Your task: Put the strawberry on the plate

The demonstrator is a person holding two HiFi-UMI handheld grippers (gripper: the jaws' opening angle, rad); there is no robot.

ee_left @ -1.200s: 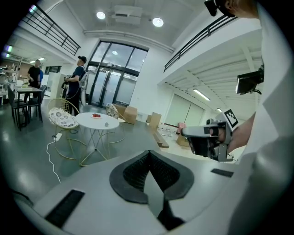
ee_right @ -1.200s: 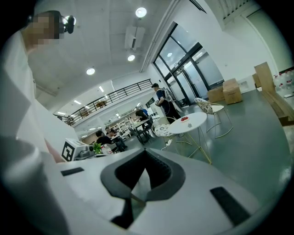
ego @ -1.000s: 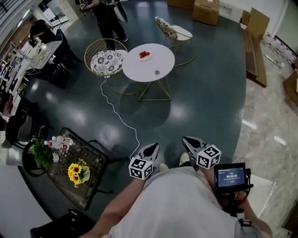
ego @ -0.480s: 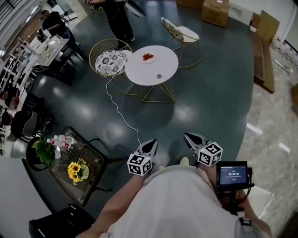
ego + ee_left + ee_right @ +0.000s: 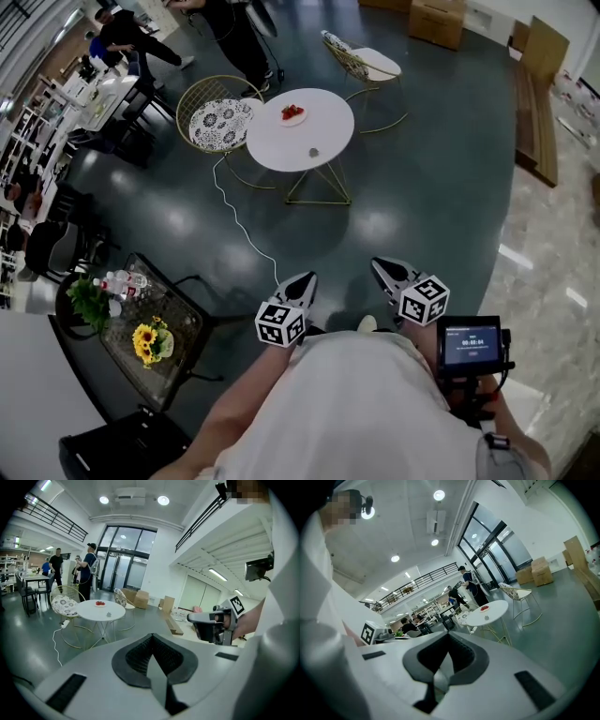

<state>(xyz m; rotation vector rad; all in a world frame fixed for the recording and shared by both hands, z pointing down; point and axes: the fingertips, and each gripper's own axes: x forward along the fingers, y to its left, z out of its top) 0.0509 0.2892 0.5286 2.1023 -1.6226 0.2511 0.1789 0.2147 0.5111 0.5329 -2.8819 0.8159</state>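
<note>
A round white table (image 5: 323, 136) stands far ahead across the dark floor. On it lies a small plate (image 5: 292, 115) with red strawberries, and nearer me a small grey object (image 5: 314, 152) too small to identify. The plate (image 5: 100, 604) also shows in the left gripper view, and the plate (image 5: 484, 607) in the right gripper view. My left gripper (image 5: 305, 279) and right gripper (image 5: 380, 267) are held close to my body, far from the table. Both are shut with nothing between the jaws; the left gripper (image 5: 151, 637) and the right gripper (image 5: 449, 635) show pads that meet.
Two wire chairs (image 5: 217, 117) (image 5: 361, 61) flank the table, and a white cable (image 5: 239, 230) runs over the floor from it. A black table (image 5: 183, 352) with sunflowers and bottles stands at my left. People (image 5: 234, 33) stand behind the white table. Cardboard boxes (image 5: 436, 19) sit farther back.
Both grippers keep their place in front of my body, still shut. The view has drifted a little, and the people behind the white table have shifted.
</note>
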